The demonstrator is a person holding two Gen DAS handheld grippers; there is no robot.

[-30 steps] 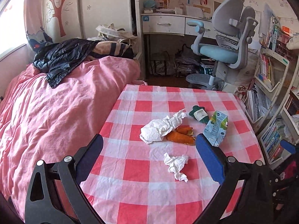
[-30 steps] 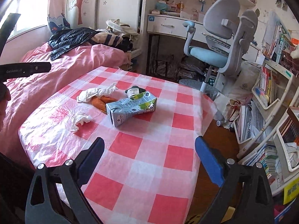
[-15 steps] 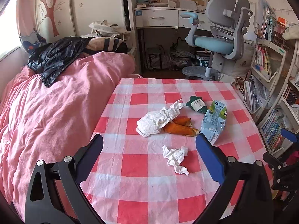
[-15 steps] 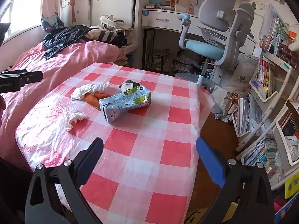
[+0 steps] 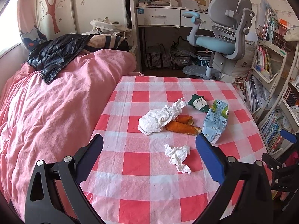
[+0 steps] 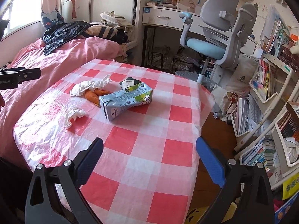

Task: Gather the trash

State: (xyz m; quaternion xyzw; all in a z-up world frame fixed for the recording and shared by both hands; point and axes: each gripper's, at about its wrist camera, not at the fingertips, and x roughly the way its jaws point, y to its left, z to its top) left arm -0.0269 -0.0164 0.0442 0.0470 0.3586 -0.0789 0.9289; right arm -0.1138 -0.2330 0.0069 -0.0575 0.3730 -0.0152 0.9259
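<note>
Over the last second the left hand-held gripper (image 5: 149, 149) has drifted closer to the table (image 5: 134, 196), jaws wide and empty, with the small crumpled tissue (image 5: 177, 157) between them. The right hand-held gripper (image 6: 149, 153) hangs equally open and empty, short of the flattened carton (image 6: 126, 100). All the trash still lies on the table, so collecting has yet to begin.

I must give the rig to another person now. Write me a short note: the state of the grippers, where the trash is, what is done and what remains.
Left gripper: open, empty, above the checked table.
Right gripper: open, empty.
Trash, all on the table: small crumpled tissue nearest the left gripper; large crumpled tissue lying partly over the orange peels; flattened milk carton; dark green packet behind it.
Done: nothing collected.
Left: pick up every piece. No bin is visible.
</note>
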